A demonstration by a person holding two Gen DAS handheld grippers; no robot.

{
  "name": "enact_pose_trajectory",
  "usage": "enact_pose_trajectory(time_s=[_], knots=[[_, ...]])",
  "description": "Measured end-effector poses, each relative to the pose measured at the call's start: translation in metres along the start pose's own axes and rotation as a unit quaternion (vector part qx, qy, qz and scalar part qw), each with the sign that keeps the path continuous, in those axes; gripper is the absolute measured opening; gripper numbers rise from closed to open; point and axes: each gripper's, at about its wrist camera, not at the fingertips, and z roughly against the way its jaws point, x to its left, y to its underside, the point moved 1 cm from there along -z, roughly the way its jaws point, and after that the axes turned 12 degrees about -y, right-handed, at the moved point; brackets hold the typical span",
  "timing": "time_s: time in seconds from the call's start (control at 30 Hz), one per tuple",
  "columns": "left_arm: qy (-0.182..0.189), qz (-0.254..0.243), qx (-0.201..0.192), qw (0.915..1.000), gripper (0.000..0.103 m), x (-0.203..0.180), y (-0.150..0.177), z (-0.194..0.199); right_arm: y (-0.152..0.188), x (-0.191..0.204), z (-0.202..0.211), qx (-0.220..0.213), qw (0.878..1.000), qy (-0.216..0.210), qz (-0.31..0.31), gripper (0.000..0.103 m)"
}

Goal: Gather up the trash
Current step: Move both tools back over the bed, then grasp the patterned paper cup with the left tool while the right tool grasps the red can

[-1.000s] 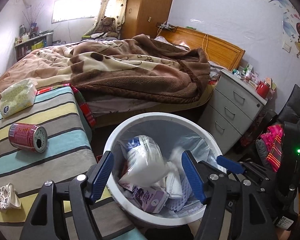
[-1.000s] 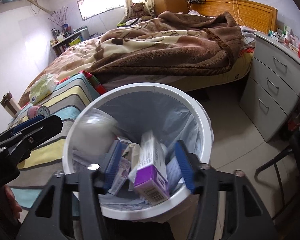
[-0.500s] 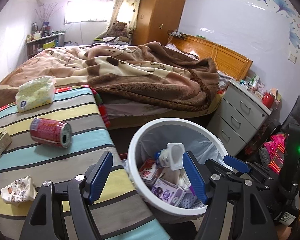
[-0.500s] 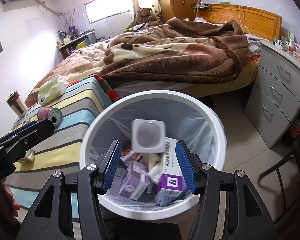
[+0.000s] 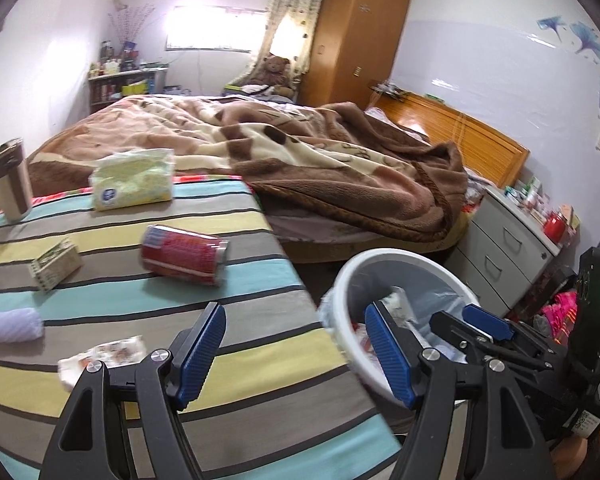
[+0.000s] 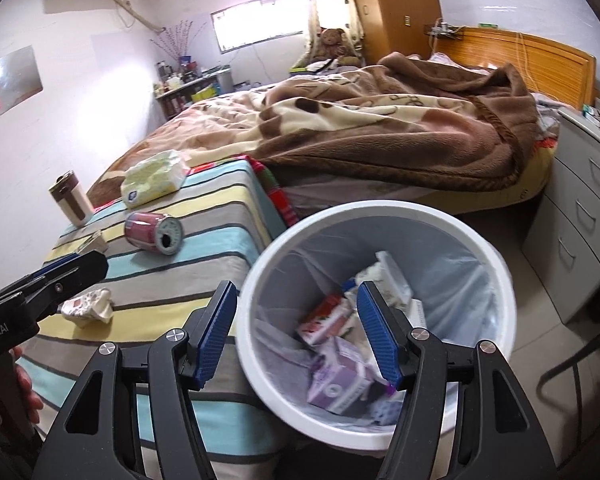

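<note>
1. Two grippers hang over the near edge of a striped cloth-covered surface (image 5: 100, 280); the left gripper (image 5: 296, 356) has its blue jaws apart with nothing between them, above the bare stripes.
2. Just right of the striped surface stands a white bin (image 6: 496, 268) lined with a clear bag, already holding purple and red cartons and crumpled white wrappers.
3. The right gripper (image 6: 296, 332) hovers over the bin's left rim; its jaws have just been opening and stand apart, gripping nothing.
4. Trash left on the stripes: a red can (image 5: 182, 254) lying on its side mid-surface, a small printed box (image 5: 54, 264) to its left, a crumpled printed wrapper (image 5: 100, 356) near the left gripper, and a pale rolled cloth (image 5: 10, 324) at the far left edge.
5. Farther back sit a soft tissue pack (image 5: 132, 180) and an upright brown tumbler (image 5: 10, 178).
6. Beyond lies a bed with a rumpled brown blanket (image 5: 320, 160) and a wooden headboard (image 5: 460, 136).
7. A grey drawer unit (image 5: 508, 248) stands to the right of the bed, its top crowded with small items.
8. Far off, a wooden wardrobe (image 5: 360, 36), a teddy bear (image 5: 274, 72), a bright window (image 5: 216, 28) and a cluttered shelf (image 5: 120, 80) line the far wall.
</note>
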Motion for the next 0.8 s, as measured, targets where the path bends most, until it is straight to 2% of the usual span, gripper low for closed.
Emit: enact_pose_trajectory(time_s=[0.4,0.7,0.8], knots=[[-0.033,0.033,0.003,0.9989,0.072,0.072,0.012,0.008,-0.012,0.038,-0.023,0.005,0.998,-0.043,0.05,0.064],[-0.059,0.012,0.012,0.9981,0.072,0.112,0.02,0.002,-0.03,0.068,-0.058,0.019,0.992,-0.094,0.087,0.064],[-0.065,0.009,0.019,0.9976,0.073,0.121,0.022,-0.005,-0.034,0.076,-0.069,0.023,0.99,-0.09,0.105,0.065]])
